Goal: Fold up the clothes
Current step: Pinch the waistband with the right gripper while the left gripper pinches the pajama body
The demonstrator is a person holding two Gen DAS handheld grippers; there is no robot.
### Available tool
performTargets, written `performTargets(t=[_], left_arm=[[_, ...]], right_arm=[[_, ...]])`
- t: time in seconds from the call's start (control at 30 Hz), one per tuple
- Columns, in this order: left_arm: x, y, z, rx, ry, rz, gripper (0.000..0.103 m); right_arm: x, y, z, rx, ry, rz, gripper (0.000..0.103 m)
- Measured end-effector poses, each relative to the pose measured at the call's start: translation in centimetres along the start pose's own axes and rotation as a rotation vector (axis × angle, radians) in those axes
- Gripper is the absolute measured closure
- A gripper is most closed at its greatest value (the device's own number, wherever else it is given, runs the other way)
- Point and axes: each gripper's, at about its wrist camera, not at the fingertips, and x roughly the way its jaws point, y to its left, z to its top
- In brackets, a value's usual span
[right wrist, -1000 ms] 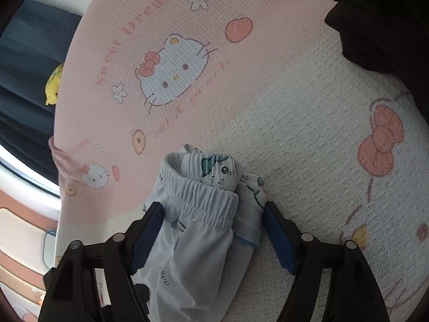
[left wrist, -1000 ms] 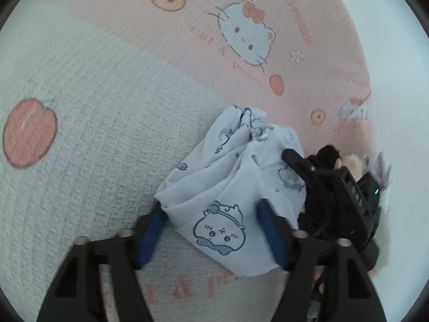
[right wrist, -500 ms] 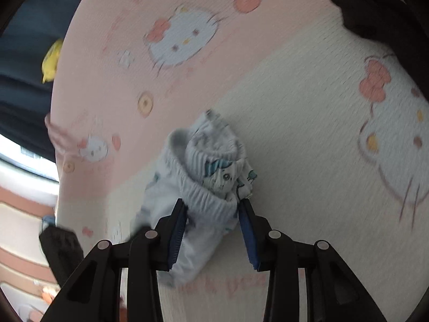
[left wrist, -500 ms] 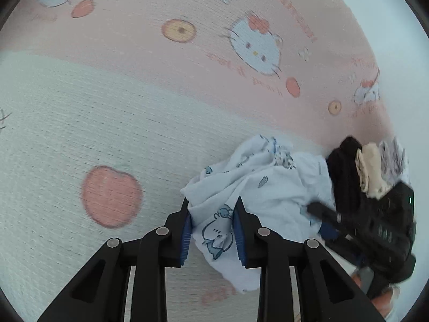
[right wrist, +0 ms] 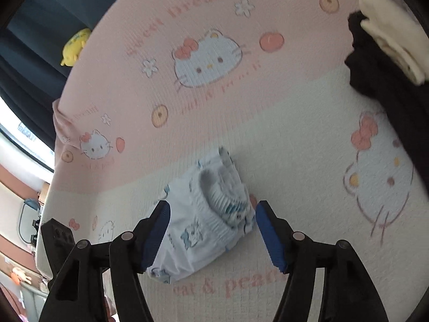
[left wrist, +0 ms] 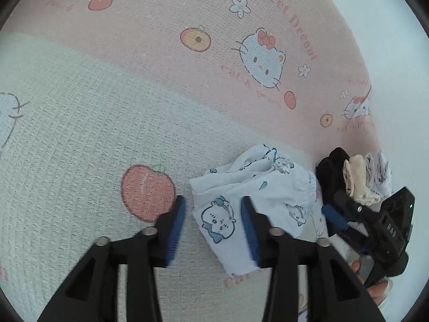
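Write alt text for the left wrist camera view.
The left gripper, jaws opening, frames a bundled pale-blue cartoon-print garment lying on a pink-and-cream cartoon-cat blanket. The right gripper sits beside small black, cream and white clothes.

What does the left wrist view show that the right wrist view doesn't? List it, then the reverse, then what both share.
Left wrist only: the left tongs, opening around the white printed garment, and a grey-white garment in the pile.
Right wrist only: the right tongs, opening around the garment's elastic waistband, and a yellow plush toy.
Both: the garment, the cartoon-cat blanket, the black and cream clothes.
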Motion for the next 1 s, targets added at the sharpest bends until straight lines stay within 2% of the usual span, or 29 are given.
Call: performTargets(t=[0.17,0.37,0.53,0.57,0.6,0.63,0.73,0.77,0.8,1.0], left_arm=[[0.3,0.1,-1.0,-0.023,0.044,-0.039,0.048],[1.8,0.4,-2.1,-0.082,0.114,-0.070,0.048],[2.2,0.2,-3.2,-0.078,0.139,-0.078,0.048],[2.2,0.3,-3.3,-0.087,0.139,-0.088,0.048],[2.2,0.4,-3.4,-0.097,0.135,-0.095,0.048],[2.2,0.4,-3.4,-0.106,0.131,-0.100,0.048],[2.2,-0.1,-3.5,-0.074,0.114,-0.099,0.051],[2.2,-0.3,-3.5,-0.061,0.109,-0.098,0.057],[2.2,-0.5,-3.5,-0.048,0.103,-0.097,0.071],[1.4,-1.3,-3.2,0.007,0.068,-0.085,0.075]], right_arm=[[1.4,-0.1,0.8,-0.082,-0.020,-0.022,0.037],[4.1,0.3,0.8,-0.132,0.044,0.037,0.037],[6.2,0.6,0.4,-0.192,0.086,0.022,0.038],[6.5,0.6,0.3,-0.209,0.089,0.016,0.041],[6.9,0.7,0.3,-0.228,0.091,-0.002,0.059],[7.1,0.8,0.3,-0.248,0.096,-0.043,0.065],[7.0,1.2,0.7,-0.245,0.080,-0.061,0.070],[6.6,1.5,0.8,-0.254,0.061,-0.068,0.071],[6.3,2.0,1.0,-0.277,0.040,-0.079,0.074],[4.3,5.9,1.7,-0.424,-0.076,-0.069,0.075]])
